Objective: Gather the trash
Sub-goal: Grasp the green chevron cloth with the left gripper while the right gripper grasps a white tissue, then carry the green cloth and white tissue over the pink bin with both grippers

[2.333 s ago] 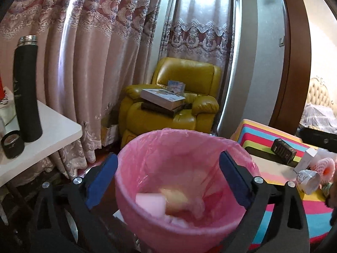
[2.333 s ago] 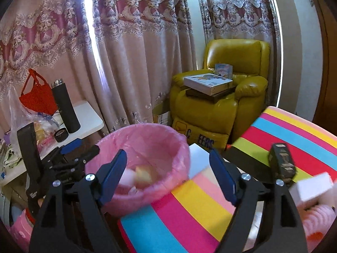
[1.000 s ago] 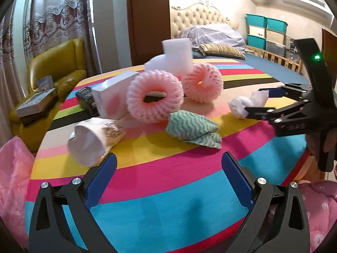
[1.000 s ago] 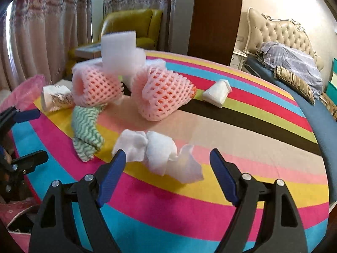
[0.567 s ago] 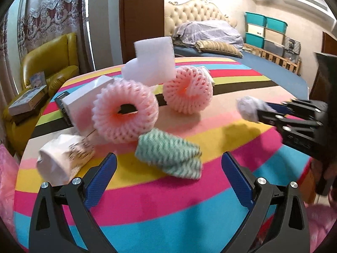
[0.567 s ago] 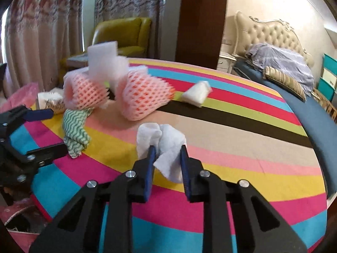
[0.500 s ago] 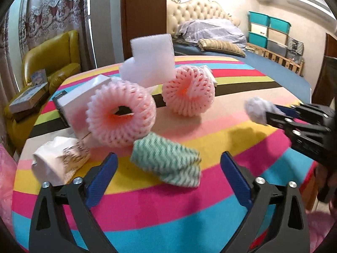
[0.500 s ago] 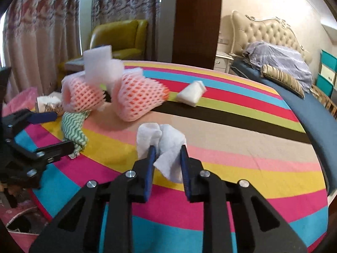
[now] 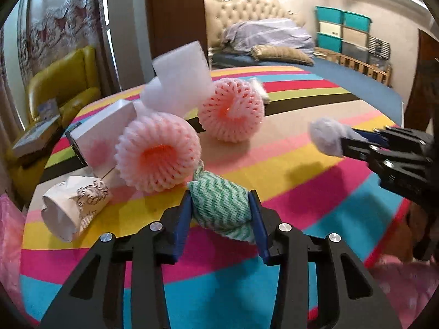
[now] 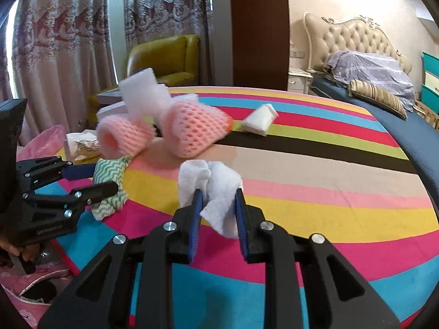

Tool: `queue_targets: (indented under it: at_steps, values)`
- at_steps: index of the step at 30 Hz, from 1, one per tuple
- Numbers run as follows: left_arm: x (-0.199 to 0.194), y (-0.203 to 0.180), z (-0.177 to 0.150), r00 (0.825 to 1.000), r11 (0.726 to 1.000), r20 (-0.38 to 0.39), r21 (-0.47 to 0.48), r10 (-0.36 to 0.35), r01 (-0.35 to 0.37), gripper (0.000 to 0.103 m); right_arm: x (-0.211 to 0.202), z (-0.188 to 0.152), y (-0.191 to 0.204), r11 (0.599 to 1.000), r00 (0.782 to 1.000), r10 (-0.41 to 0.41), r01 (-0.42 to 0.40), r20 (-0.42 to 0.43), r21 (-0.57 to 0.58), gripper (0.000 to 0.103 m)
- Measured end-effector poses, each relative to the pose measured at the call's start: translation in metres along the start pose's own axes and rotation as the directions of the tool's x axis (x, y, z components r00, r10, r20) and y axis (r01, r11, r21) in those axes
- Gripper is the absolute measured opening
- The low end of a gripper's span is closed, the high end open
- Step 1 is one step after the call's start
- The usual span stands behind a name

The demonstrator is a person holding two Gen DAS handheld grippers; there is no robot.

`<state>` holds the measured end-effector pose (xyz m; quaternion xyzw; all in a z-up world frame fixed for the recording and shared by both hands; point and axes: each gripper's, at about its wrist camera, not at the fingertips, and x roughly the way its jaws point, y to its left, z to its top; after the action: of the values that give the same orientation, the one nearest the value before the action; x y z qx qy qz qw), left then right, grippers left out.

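The green zigzag cloth (image 9: 223,205) sits squarely between the jaws of the left gripper (image 9: 221,216), bunched into a short roll whose long axis runs roughly crosswise from one blue pad to the other, with a loose tail drooping past the right pad toward the striped table (image 9: 301,192). The jaws are closed on it, both pads pressed into the fabric, and its lower edge looks to be touching or just above the tabletop; which cannot be told for sure.

The white tissue (image 10: 211,186) is likewise clamped in the right gripper (image 10: 218,208): its crumpled bulk stands ahead of and above the fingertips, a corner hanging down between them, and it appears lifted off the table.

So each hand has its own piece already centred in its jaws, and the coming move likely turns on where the bin lies. A pink bag (image 10: 41,142) shows beyond the table edge, off to the left of both grippers, so the left hand is the nearer one.

Just ahead of the left jaws rests a pink foam net (image 9: 157,155), close to the cloth, with a paper cup (image 9: 74,205) to the left of them and a second foam net (image 9: 231,109) farther ahead. Lifting the cloth could nudge the nearer net.
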<state>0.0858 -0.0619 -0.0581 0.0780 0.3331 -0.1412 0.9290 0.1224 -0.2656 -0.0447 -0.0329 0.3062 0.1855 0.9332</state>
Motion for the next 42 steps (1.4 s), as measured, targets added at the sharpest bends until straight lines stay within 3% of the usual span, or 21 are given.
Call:
queue_targets:
  at_steps: [6,19,30,42]
  values:
    - [-0.017,0.003,-0.008,0.999,1.000,0.043,0.014,0.012,-0.013,0.039,-0.002,0.000,0.013,1.000,1.000,0.020,-0.020,0.002,-0.024,0.023]
    - [-0.041,0.039,-0.023,0.995,0.995,0.083,-0.087,0.056,-0.049,0.039,-0.008,0.000,0.050,0.989,0.997,0.081,-0.079,0.012,-0.126,0.023]
    - [-0.066,0.053,-0.029,0.979,0.988,0.154,-0.091,0.136,-0.123,0.039,-0.016,0.006,0.081,0.967,0.992,0.126,-0.117,0.025,-0.227,0.023]
    - [-0.090,0.095,-0.048,0.964,0.966,0.161,-0.184,0.210,-0.180,0.039,-0.017,0.020,0.121,0.928,0.986,0.169,-0.154,0.014,-0.338,0.023]
